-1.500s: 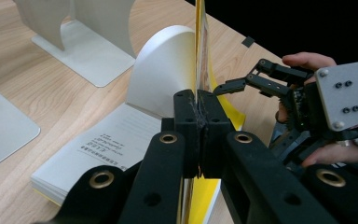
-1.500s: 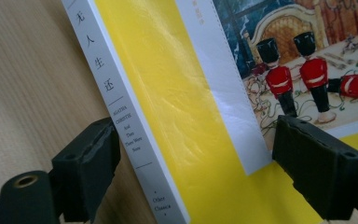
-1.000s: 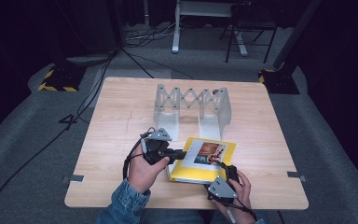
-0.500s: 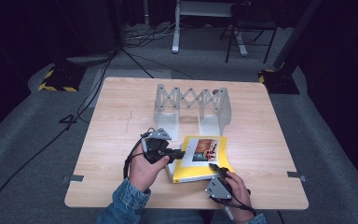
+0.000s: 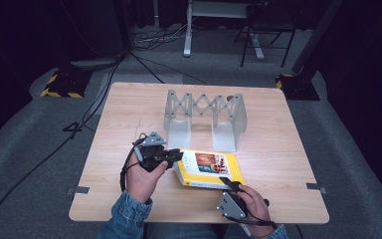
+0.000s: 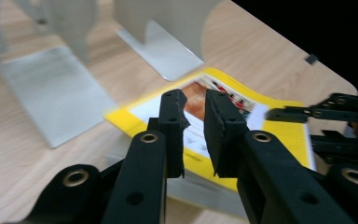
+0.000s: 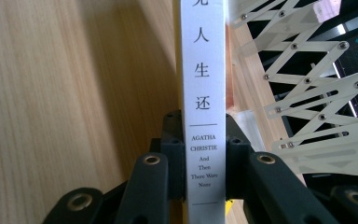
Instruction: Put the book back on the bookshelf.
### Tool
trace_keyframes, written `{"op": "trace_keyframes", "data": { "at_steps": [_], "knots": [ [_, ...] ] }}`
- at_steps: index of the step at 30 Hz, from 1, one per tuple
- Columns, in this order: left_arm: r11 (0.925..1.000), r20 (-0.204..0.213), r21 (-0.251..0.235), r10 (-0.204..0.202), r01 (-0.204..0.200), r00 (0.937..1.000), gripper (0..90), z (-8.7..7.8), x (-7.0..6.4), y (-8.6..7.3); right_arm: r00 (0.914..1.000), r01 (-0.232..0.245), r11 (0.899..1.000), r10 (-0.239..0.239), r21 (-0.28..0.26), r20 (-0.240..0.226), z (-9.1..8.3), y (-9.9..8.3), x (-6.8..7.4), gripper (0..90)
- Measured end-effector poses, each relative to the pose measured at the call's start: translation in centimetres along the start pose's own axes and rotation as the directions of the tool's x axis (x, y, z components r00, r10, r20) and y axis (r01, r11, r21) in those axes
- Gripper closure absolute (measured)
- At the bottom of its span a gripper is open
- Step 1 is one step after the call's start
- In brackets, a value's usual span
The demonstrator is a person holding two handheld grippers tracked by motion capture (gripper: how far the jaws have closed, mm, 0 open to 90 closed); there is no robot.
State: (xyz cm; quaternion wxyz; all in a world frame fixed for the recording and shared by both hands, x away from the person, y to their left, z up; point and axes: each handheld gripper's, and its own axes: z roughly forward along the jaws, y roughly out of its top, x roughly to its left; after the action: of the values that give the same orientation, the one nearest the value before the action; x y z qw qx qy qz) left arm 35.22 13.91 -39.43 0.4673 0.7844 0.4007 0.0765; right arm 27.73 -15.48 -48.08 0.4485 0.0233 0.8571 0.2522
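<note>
A yellow book with a picture on its cover lies on the wooden table near the front edge. My right gripper is shut on the book's near edge. In the right gripper view its jaws clamp the white spine, which is printed "Agatha Christie, And Then There Were None". My left gripper sits at the book's left edge. In the left gripper view its jaws stand a narrow gap apart above the cover, with nothing between them.
A grey metal expanding book rack stands just behind the book at mid-table; its flat feet and scissor lattice are close by. Cables and stands lie on the floor beyond the table.
The book and my right gripper have shifted slightly left, toward the left gripper. The left hand has hardly moved.
</note>
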Motion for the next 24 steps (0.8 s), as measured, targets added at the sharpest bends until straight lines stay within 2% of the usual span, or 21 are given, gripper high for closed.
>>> {"op": "trace_keyframes", "data": {
  "at_steps": [1, 3, 9, 17, 21, 24],
  "knots": [
    [1.0000, 0.000, 0.000, 0.000, 0.000, 1.0000, 76.5, 0.0, 0.0, 0.0, 1.0000, -0.006, 1.000, 0.006, -0.004, -0.002, -0.1, 0.0, -0.1, 76.1],
    [0.9997, -0.025, -0.013, -0.021, 0.021, 0.9995, 76.4, -0.8, 0.8, -0.4, 1.0000, -0.009, 1.000, 0.009, -0.006, 0.001, -0.3, 0.0, -0.3, 76.2],
    [0.9993, -0.070, -0.028, -0.025, 0.023, 0.9973, 70.3, -1.8, 1.8, -1.1, 0.9990, -0.045, 0.999, 0.045, -0.025, 0.004, -1.0, 0.3, -1.3, 76.2],
    [0.9997, -0.100, -0.015, -0.023, 0.021, 0.9947, 61.8, -2.2, 2.6, -2.2, 0.9965, -0.078, 0.995, 0.080, -0.055, 0.023, -2.0, 0.9, -3.1, 76.3],
    [0.9999, -0.129, 0.009, -0.006, 0.007, 0.9916, 54.8, -2.3, 3.1, -3.0, 0.9918, -0.119, 0.989, 0.122, -0.087, 0.037, -2.6, 1.1, -4.4, 76.3],
    [0.9998, -0.149, 0.013, -0.011, 0.013, 0.9887, 47.8, -2.5, 3.6, -3.6, 0.9885, -0.143, 0.985, 0.147, -0.101, 0.036, -2.9, 1.3, -5.1, 76.3]
  ]
}}
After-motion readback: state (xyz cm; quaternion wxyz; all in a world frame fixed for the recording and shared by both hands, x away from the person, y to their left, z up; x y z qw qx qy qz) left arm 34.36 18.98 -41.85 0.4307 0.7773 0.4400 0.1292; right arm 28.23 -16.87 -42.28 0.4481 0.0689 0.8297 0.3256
